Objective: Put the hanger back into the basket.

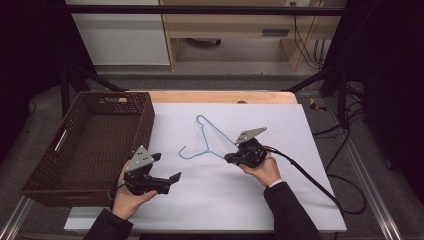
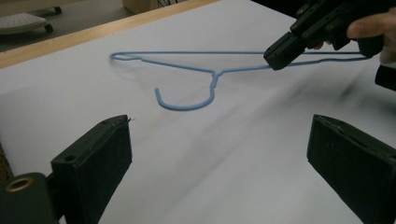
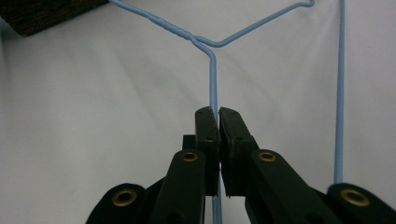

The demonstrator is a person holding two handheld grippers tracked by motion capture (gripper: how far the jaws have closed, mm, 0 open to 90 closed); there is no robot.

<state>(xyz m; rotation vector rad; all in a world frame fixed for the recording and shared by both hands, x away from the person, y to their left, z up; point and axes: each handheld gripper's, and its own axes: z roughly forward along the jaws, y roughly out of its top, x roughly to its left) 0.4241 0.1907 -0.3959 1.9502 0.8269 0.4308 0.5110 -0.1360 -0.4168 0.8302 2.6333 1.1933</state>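
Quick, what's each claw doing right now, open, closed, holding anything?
Left claw: open, holding nothing, above the white sheet.
Right claw: closed on the blue wire hanger, gripping one of its sloping arms.

Lab-like recording space, dark frame rig [image 1: 200, 10], loose floor cables [image 1: 345, 185], paper-covered table [image 1: 280, 200]
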